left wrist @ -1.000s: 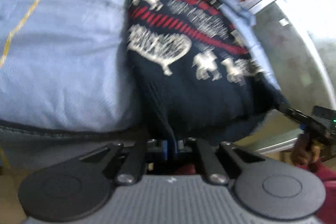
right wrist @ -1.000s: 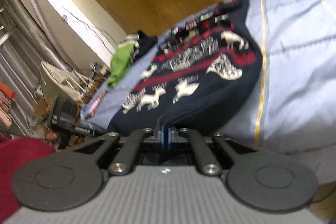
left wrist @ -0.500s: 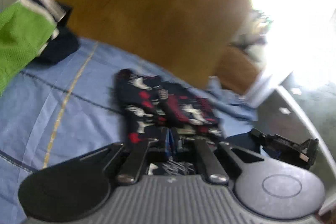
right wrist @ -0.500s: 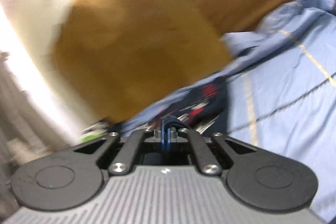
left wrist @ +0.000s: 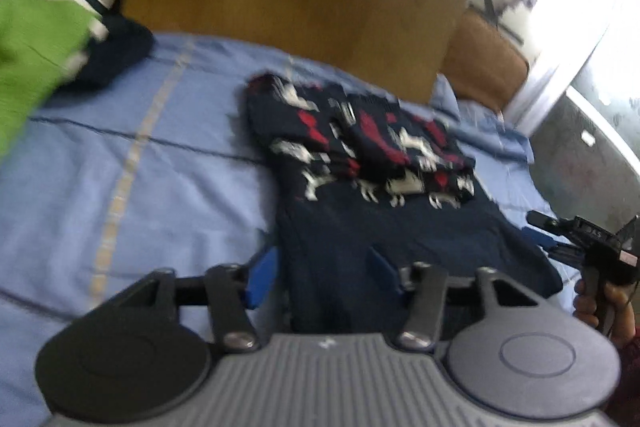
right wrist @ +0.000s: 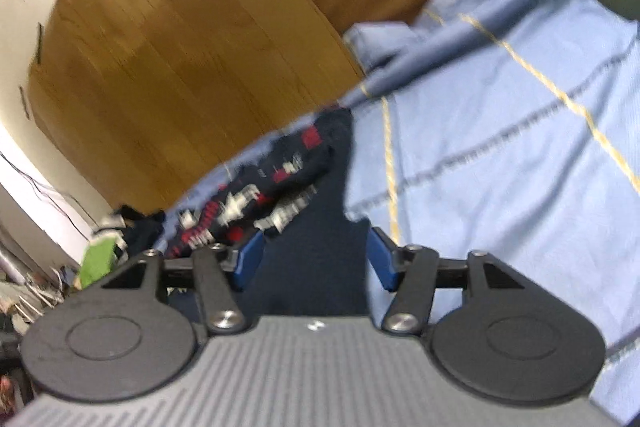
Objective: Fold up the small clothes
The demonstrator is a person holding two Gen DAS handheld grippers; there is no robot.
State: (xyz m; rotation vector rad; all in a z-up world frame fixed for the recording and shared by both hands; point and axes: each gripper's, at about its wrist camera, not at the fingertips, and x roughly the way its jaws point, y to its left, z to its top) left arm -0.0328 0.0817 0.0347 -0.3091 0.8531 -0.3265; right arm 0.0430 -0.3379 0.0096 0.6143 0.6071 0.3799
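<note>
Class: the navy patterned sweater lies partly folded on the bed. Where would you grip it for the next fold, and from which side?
Grip the plain navy hem of the sweater from the near side: it lies flat between the open left gripper fingers, with the patterned part doubled beyond.

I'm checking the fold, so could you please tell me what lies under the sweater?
The sweater lies on the blue sheet, which shows all round it. Whatever is beneath its layers is covered.

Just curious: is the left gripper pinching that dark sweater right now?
No, the left gripper is open, its blue fingers spread apart over the sweater.
</note>
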